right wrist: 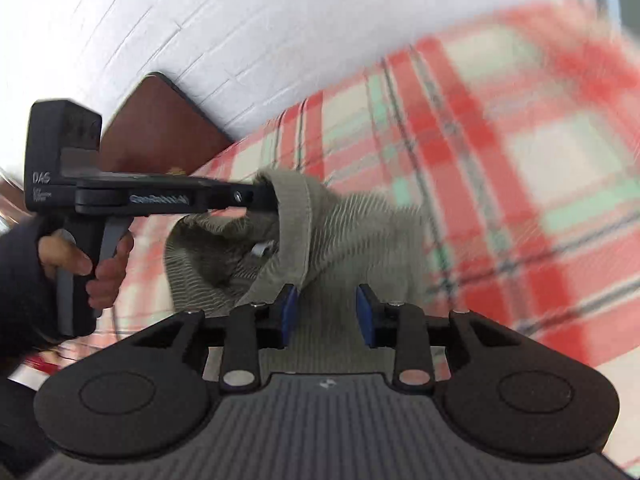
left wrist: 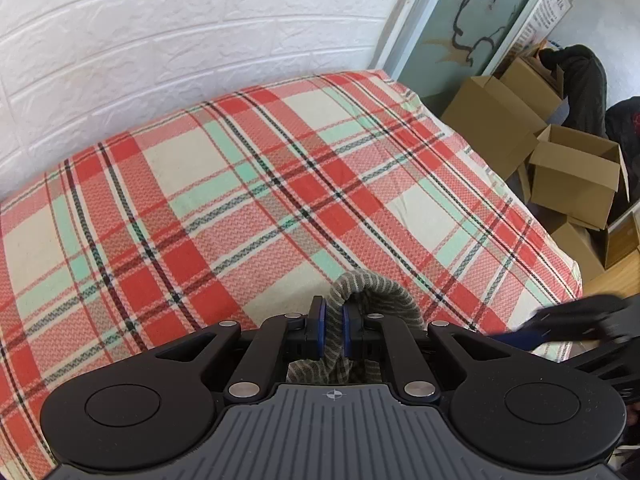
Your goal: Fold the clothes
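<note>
A grey-green ribbed knit garment (right wrist: 344, 224) hangs bunched above the plaid bed. My left gripper (left wrist: 334, 330) is shut on a fold of the garment (left wrist: 374, 292), which loops over its blue pads. In the right wrist view the left gripper (right wrist: 264, 198) comes in from the left, held by a hand, its tips buried in the garment's hem. My right gripper (right wrist: 328, 314) is open, its blue pads apart on either side of the garment's lower edge. The right gripper also shows blurred at the right edge of the left wrist view (left wrist: 576, 320).
A bed with a red, cream and mint plaid sheet (left wrist: 248, 184) lies under both grippers. A white brick-pattern wall (left wrist: 180, 32) runs behind it. Open cardboard boxes (left wrist: 568, 168) stand on the floor at the right. A dark wooden headboard (right wrist: 160, 128) is at the left.
</note>
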### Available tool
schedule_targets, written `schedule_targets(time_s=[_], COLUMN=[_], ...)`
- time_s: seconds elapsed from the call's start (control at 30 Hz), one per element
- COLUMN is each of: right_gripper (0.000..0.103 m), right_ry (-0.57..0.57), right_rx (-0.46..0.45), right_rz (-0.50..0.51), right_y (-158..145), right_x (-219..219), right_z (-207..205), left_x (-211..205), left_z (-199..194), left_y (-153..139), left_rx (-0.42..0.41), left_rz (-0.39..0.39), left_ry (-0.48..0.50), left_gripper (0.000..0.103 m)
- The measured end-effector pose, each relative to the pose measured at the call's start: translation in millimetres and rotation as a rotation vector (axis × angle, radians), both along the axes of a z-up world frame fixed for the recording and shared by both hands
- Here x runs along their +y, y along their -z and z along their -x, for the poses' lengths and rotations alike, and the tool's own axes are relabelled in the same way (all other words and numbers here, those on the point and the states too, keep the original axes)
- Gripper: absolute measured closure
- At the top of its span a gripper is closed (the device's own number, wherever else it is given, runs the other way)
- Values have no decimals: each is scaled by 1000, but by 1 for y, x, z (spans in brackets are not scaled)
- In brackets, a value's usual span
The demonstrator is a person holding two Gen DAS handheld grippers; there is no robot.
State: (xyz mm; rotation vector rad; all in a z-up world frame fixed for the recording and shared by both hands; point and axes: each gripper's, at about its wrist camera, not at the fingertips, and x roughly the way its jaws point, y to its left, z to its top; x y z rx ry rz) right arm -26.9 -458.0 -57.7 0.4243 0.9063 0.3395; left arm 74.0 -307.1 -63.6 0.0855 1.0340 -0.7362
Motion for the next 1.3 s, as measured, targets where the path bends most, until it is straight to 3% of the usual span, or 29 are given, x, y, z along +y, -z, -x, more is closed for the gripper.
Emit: schedule_targets(time_s=[0.1,0.2,0.27,0.37,0.43,0.47,0.5,0.63,0.73,0.9,1.1,1.13,1.2,1.3], right_gripper=[67,67,67,78,92,97,97,97,97,97,97,97,97,97], right_ry=[-26,-49,-36,-11,-5,-2,4,12,5,-11,-40,-40,-34,-29], right_rx=[-54,-57,-20,41,54,58,64,96,112,120,126,128,132,145], right_rz=[87,215,252,278,259,238,208,122,91,48,24,15,-4,6], right_y=[-26,-27,-20,-9,-5,-4,-4,-4,-3,-4,-5,-5,-5,-3], right_x=[17,43,51,58,57,56,52,37,32,29,28,27,23,21], right_z=[0,-11,-21,-35,-39,-40,-41,-44,-46,-49,-51,-51,-53,-54], left_x=[-1,-2,-2,0,2,4,6,17,25,19,4,2,0,1], left_z=[1,2,4,6,6,7,8,22,40,74,77,76,75,80], left_y=[0,-1,-2,-3,-3,-3,-3,-11,-21,-23,3,7,16,15], left_rx=[-5,-13,-18,-26,-26,-26,-26,-40,-44,-41,-32,-32,-20,-43], left_rz=[9,8,7,7,3,-3,-8,-33,-37,-51,-73,-79,-97,-95], left_ry=[8,16,21,24,20,18,18,41,63,115,69,63,60,46], left_gripper=[93,93,92,92,92,86,76,71,55,53,54,54,98,99])
